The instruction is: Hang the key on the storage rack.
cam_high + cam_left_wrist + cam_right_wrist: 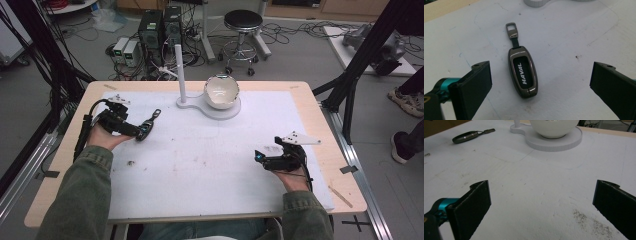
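A dark grey key fob (523,72) marked HAVAL, with a short strap and a metal loop, lies flat on the white mat (200,160). My left gripper (542,75) is open, one jaw standing on each side of the fob without touching it. In the high view the fob (149,122) lies just ahead of the left gripper (140,131) at the mat's left. My right gripper (258,156) rests low at the mat's right, open with nothing between its jaws (541,195). From there the fob (466,137) shows far off at the upper left.
A white bowl (221,92) sits on a round white base (231,112) with an upright white post (181,70) at the mat's far middle. The bowl (554,127) lies ahead of the right gripper. The wooden table edge (335,165) runs along the right.
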`<state>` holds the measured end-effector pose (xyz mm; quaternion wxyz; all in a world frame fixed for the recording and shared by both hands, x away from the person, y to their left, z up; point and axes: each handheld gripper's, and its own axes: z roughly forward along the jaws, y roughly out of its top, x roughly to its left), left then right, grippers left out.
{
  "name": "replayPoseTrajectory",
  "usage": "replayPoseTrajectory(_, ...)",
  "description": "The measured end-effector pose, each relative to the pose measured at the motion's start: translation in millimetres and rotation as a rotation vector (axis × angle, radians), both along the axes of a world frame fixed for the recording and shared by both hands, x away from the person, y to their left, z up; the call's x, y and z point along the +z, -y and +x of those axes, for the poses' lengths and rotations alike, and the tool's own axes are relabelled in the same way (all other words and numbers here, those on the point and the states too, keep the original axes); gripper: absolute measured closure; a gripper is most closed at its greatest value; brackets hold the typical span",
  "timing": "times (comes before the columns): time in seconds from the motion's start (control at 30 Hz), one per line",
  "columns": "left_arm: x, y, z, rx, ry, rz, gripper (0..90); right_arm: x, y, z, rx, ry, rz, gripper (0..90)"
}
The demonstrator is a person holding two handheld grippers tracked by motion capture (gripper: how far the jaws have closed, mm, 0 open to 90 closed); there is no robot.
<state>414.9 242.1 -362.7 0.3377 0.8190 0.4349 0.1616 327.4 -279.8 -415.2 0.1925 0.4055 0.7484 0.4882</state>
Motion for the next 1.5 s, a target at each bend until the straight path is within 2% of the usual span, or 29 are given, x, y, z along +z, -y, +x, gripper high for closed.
replayPoseTrajectory(0.17,6.2,11.8,20.1,0.01,-0.051,0.059,4.4,0.0,0.1,-0.8,-0.005,-0.001,-0.002,0.6)
replayPoseTrajectory(0.23,8.1,16.8,26.0,0.006,-0.054,0.074,4.5,-0.1,0.5,-0.5,-0.009,0.004,-0.01,0.5)
replayPoseTrajectory(0.3,12.2,21.8,35.6,0.005,-0.065,0.085,4.4,0.0,1.5,-1.0,-0.012,-0.001,-0.01,0.6)
replayPoseTrajectory(0.47,17.1,24.6,46.9,0.006,-0.084,0.093,5.5,-0.3,3.3,-2.7,-0.017,0.004,-0.009,0.5)
replayPoseTrajectory(0.57,19.2,25.8,59.5,0.013,-0.12,0.146,6.2,-0.8,5.7,-3.3,-0.017,0.006,0.001,0.6)
replayPoseTrajectory(0.63,22.6,25.9,67.2,0.025,-0.127,0.143,6.2,-0.8,5.7,-3.8,-0.02,0.001,0.003,0.5)
replayPoseTrajectory(0.67,23.3,28.3,74.2,0.018,-0.147,0.138,6.2,-1.2,6.4,-3.5,-0.018,0.004,0.002,0.5)
replayPoseTrajectory(0.7,23.3,28.3,74.2,0.018,-0.147,0.138,6.2,-1.3,6.5,-3.5,-0.017,0.003,0.003,0.6)
replayPoseTrajectory(0.77,21.4,32.7,80.7,0.006,-0.167,0.157,6.2,-1.4,6.6,-3.3,-0.012,0.002,0.004,0.6)
replayPoseTrajectory(0.9,16.2,40.6,94.2,-0.004,-0.207,0.161,6.2,-2.1,5.2,-3.2,-0.004,-0.006,-0.003,0.5)
replayPoseTrajectory(1.0,8.7,44.7,103.6,0.008,-0.244,0.205,6.3,-2.2,5.0,-3.0,-0.001,-0.008,-0.004,0.6)
replayPoseTrajectory(1.07,4.1,45.2,108.5,0.023,-0.275,0.228,6.6,-2.2,5.2,-2.9,0.002,-0.008,-0.004,0.5)
replayPoseTrajectory(1.17,-2.4,44.5,113.5,0.036,-0.344,0.218,10.7,-2.9,5.2,-2.0,0.006,-0.011,-0.008,0.6)
replayPoseTrajectory(1.23,-8.1,46.5,115.3,0.03,-0.378,0.227,12.4,-3.4,5.0,-1.2,0.006,-0.011,-0.011,0.6)
replayPoseTrajectory(1.4,-18.6,55.1,118.5,0.015,-0.39,0.248,13.9,-3.4,4.9,-1.6,0.008,-0.012,-0.012,0.5)
replayPoseTrajectory(1.5,-23.4,59.5,119.8,0.029,-0.394,0.273,14.4,-3.5,4.8,-1.9,0.009,-0.012,-0.012,0.6)
